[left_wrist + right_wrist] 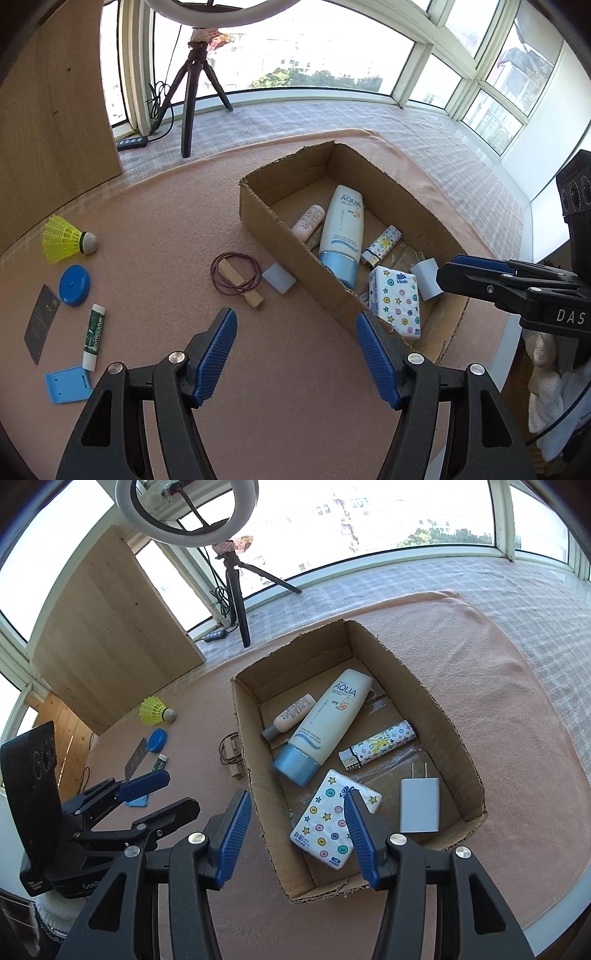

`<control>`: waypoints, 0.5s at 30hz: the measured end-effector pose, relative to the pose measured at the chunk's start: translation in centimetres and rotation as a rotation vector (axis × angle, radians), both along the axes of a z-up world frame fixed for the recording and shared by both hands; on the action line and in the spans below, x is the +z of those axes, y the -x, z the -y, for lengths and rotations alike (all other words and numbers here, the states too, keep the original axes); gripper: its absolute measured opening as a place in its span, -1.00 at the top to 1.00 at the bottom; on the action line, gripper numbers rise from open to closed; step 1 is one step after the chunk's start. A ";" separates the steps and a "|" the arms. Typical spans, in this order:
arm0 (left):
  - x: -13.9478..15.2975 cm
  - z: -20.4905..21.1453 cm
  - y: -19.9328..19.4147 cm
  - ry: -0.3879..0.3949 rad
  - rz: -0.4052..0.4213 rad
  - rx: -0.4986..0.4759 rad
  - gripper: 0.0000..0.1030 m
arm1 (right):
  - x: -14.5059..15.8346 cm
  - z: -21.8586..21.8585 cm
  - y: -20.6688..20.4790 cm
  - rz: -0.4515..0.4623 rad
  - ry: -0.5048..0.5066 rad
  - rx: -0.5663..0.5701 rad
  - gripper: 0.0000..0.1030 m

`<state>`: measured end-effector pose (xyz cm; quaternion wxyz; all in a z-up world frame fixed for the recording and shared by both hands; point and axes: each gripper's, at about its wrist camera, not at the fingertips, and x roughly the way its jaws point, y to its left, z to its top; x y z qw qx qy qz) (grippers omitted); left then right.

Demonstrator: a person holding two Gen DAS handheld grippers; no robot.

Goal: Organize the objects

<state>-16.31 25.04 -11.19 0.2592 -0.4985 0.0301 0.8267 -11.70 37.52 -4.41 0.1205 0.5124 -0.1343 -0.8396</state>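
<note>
A cardboard box (255, 206) (436, 701) sits on the pink cloth. It holds an AQUA sunscreen tube (325, 723), a small cream bottle (291, 714), a patterned lighter (380, 744), a tissue pack (328, 823) and a white charger (419, 805). Left of the box lie a hair tie loop (234, 271) over a wooden clip (242, 286), a white eraser (279, 277), a lip balm stick (94, 336), a blue lid (74, 285), a shuttlecock (66, 240), a dark card (41, 323) and a blue holder (68, 384). My left gripper (295, 354) is open and empty above the cloth. My right gripper (297, 834) is open and empty over the box's near left wall.
A ring light tripod (192, 85) and a power strip (132, 143) stand at the back by the window. A wooden panel (48, 129) rises at the left. The table edge runs along the right, with white cloth items (550, 387) beyond it.
</note>
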 end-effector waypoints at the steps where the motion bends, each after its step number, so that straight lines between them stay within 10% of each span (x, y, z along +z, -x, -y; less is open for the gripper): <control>1: -0.3 0.9 0.4 0.000 0.007 0.015 -0.37 | 0.0 0.3 -0.2 -0.002 0.002 0.001 0.06; 15: -4.9 2.4 8.4 0.035 0.110 0.027 -0.32 | -1.3 -0.2 -3.6 0.059 0.040 -0.055 0.06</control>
